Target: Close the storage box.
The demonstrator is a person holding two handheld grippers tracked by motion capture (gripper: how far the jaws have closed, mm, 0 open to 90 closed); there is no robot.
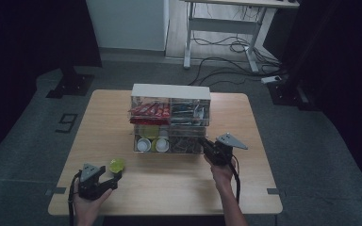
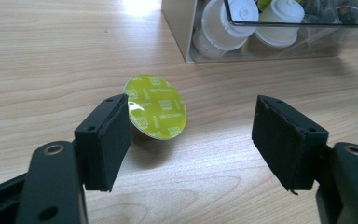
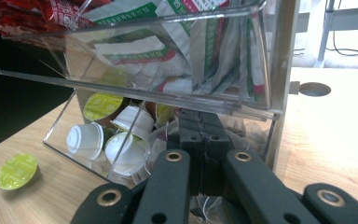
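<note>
Low in the left of the high view, the left gripper (image 1: 114, 175) has its jaws spread wide with nothing between them; the green-lidded capsule (image 2: 154, 108) lies tilted on the table (image 1: 179, 183) just beyond its left pad. Right of centre, the right gripper (image 1: 202, 141) has its jaws pressed together inside the lower right bin of the clear organizer (image 1: 171, 118). The lower left bin holds white capsules (image 3: 107, 140) and green ones. Above sit red packets (image 1: 150, 110) and green-printed sachets (image 3: 168, 51).

Bare table (image 1: 169, 183) before clear organizer (image 1: 170, 120)
</note>
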